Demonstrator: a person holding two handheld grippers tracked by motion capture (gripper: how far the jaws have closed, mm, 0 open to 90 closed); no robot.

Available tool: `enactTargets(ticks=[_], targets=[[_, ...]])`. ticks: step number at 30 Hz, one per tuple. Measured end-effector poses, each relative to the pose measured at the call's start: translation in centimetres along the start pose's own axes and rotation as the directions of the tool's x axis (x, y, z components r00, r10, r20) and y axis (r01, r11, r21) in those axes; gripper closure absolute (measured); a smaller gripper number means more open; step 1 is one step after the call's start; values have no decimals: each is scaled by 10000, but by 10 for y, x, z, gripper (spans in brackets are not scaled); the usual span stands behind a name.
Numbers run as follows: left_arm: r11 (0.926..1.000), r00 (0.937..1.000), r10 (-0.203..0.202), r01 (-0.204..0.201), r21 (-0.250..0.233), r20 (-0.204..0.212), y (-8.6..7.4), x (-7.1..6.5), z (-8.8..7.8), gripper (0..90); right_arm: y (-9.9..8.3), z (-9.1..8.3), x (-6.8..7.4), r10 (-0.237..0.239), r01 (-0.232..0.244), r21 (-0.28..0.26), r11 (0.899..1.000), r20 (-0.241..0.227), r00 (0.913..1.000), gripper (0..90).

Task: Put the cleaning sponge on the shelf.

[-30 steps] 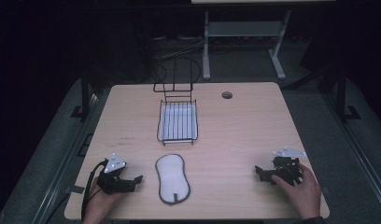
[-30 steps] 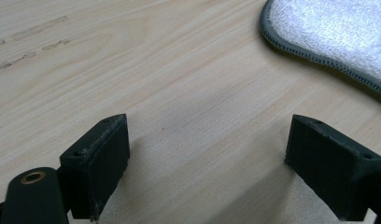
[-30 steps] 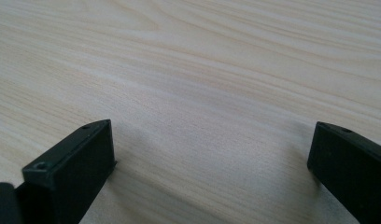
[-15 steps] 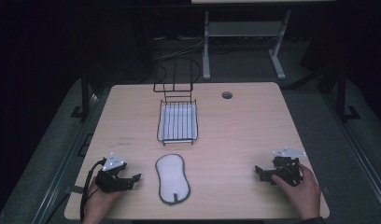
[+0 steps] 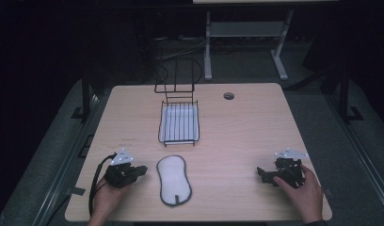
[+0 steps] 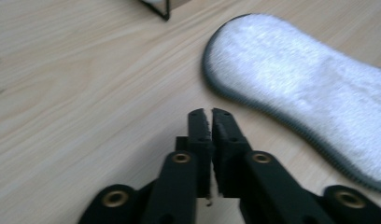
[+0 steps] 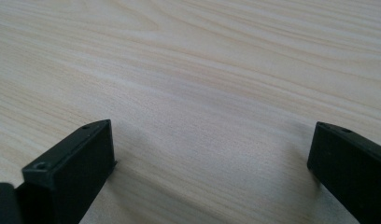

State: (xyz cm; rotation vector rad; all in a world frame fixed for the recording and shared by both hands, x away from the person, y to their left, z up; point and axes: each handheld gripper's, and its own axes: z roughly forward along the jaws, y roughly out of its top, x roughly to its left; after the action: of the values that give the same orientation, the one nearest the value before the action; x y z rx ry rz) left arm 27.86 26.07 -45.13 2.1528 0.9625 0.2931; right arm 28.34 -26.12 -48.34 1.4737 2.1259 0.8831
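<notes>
Little has moved since the earlier frames: both hands rest where they were, at the near corners of the pale wooden bench. Around it the room is dark, with what may be a white stand's legs behind. A black wire basket sits mid-bench. Near it lies a white oblong pad with grey edging. Just beside the pad, the left hand-held gripper has its jaws together and empty. Well apart from them, the right hand-held gripper has its jaws wide apart.
</notes>
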Motion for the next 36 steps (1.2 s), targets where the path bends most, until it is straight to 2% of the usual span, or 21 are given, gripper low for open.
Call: enactTargets(ticks=[2,4,11,13,20,25,36], targets=[[10000,10000,12,-12,-1,77,2,-2,2,897,0,0,0,2,-2,-4,10000,1,10000,2],[9996,9994,160,-166,207,315,7,-6,9,897,0,0,0,1,-1,0,10000,2,10000,2],[9991,9984,236,-254,348,518,15,-13,24,897,0,0,0,0,0,-3,10000,1,10000,2],[9979,9977,455,-477,429,512,19,-15,28,897,0,0,0,-1,1,-3,10000,1,10000,2],[9970,9958,565,-601,481,719,26,-19,42,897,0,0,0,-1,1,-2,10000,2,10000,2],[9953,9936,815,-853,463,783,35,-23,49,896,0,0,0,3,-3,-2,10000,0,10000,2],[9938,9881,1045,-1081,264,1133,53,-34,66,897,0,0,0,9,-9,-3,10000,4,10000,2]])
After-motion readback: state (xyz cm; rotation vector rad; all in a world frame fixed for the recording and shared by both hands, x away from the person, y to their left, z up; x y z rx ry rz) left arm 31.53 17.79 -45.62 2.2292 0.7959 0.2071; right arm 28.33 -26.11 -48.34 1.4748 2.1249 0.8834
